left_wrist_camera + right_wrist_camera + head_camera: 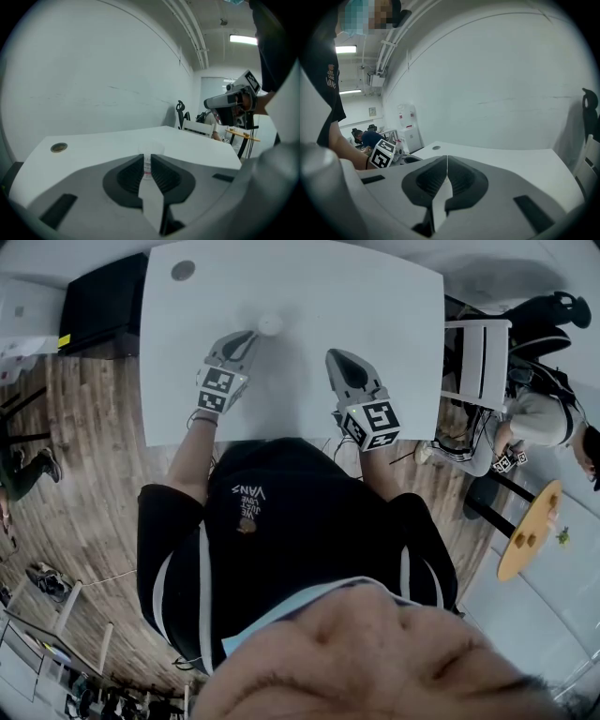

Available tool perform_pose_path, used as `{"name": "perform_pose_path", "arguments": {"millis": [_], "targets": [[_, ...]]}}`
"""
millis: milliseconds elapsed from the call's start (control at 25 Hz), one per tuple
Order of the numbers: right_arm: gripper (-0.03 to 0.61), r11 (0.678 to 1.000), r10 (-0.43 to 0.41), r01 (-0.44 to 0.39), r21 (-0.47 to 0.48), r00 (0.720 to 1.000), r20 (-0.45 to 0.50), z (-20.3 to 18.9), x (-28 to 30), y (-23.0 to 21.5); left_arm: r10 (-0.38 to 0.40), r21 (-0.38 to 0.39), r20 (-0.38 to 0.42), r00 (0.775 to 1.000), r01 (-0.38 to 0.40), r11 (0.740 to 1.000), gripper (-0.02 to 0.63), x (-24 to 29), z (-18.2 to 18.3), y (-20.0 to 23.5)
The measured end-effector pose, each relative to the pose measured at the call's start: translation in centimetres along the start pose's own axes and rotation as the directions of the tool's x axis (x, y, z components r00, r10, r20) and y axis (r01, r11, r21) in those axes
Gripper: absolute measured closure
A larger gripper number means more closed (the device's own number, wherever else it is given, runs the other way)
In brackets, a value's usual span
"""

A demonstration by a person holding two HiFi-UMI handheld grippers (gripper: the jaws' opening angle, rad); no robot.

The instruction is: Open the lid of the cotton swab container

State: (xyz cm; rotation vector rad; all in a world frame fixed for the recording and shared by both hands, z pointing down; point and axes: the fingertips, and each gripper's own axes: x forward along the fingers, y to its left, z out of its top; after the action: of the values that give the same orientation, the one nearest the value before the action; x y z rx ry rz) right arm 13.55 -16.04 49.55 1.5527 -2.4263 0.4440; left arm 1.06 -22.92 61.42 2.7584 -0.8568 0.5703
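The cotton swab container [270,324] is a small clear round tub with a white top, standing on the white table [375,306]. My left gripper [250,336] is shut, and its tips lie just left of the tub, close to it. Whether they touch is unclear. In the left gripper view the tub [151,149] stands just past the closed jaws of the left gripper [147,157], and its label shows through the slit. My right gripper [336,356] is shut and empty, to the right of the tub and apart from it. The right gripper [447,158] has only bare tabletop ahead.
A round cable hole [183,270] sits at the table's far left corner. To the right of the table stand a white chair [478,362] and a small round wooden table [530,531], with a seated person [544,418] there. A black cabinet [98,301] stands at the left.
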Motion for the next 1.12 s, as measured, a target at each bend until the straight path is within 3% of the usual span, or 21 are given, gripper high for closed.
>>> {"name": "perform_pose_path", "arguments": {"millis": [240,360,640,800,1120], "targets": [[0.565,1.000,-0.005,0.005,0.003,1.000,-0.013,-0.3,0.0,-0.2,-0.020,0.005,-0.039,0.999,0.020,1.000,0.582,0.8,-1.3,-0.1],[0.565,1.000,-0.007,0.007,0.005,1.000,-0.017,-0.5,-0.1,-0.2,-0.031,-0.005,-0.067,0.997,0.031,1.000,0.454,1.1,-2.0,-0.3],[0.565,1.000,-0.007,0.007,0.009,0.999,-0.031,-0.9,0.0,-0.4,-0.039,0.079,-0.113,0.993,0.049,0.996,0.372,2.7,-2.4,-0.7],[0.565,1.000,-0.008,0.008,0.009,0.999,-0.034,-1.0,0.2,-0.4,-0.048,0.131,-0.125,0.991,0.064,0.989,0.360,3.7,-2.2,-0.9],[0.565,1.000,-0.023,0.023,0.017,0.999,-0.037,-1.1,-0.1,-0.7,-0.060,0.119,-0.154,0.986,0.078,0.990,0.356,5.7,-2.6,-0.8]]}}
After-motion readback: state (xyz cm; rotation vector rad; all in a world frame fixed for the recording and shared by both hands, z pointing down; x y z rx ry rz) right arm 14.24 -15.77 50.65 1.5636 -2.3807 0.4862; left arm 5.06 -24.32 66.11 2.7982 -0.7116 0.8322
